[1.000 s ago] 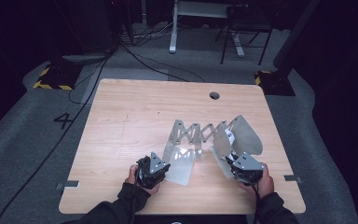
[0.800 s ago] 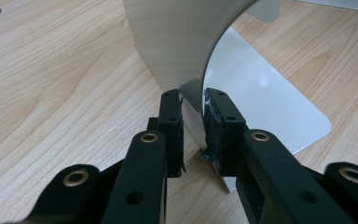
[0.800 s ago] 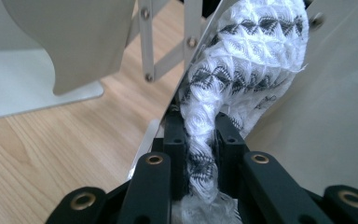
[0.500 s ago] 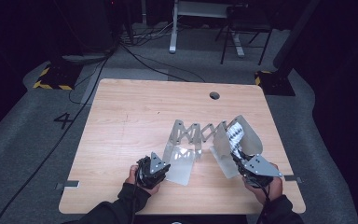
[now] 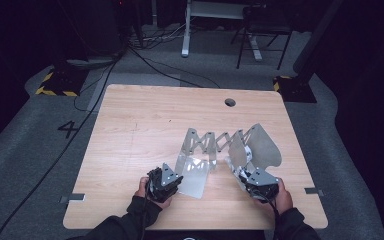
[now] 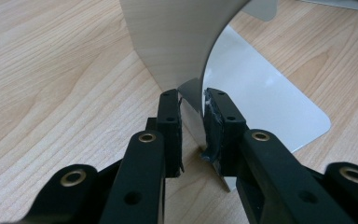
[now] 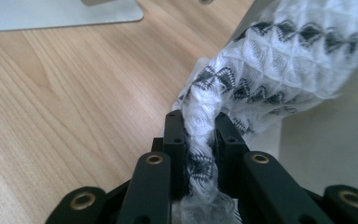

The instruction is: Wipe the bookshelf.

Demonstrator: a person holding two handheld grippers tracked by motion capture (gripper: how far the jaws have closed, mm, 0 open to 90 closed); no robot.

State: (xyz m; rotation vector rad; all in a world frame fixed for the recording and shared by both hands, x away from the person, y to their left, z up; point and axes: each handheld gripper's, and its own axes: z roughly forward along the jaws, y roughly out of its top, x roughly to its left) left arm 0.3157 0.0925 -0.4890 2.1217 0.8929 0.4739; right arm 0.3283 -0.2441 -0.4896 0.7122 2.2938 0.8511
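Metal expanding rack (image 5: 215, 145) stands mid-table (image 5: 130, 130), left gripper (image 5: 164, 181) and right gripper (image 5: 256, 181) at its 2 end plates. Left gripper view: jaws clamp the plate's edge (image 6: 193, 100). Right gripper view: jaws pinch a black-and-white woven cloth (image 7: 261, 60) beside the other plate.

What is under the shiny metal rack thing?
The metal rack stands on the bare wooden table. A white-and-black cloth, pinched by the right gripper, leans against its right end plate, hiding part of it.

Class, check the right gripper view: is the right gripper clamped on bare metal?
No, the right gripper pinches a white-and-black patterned cloth between its jaws.
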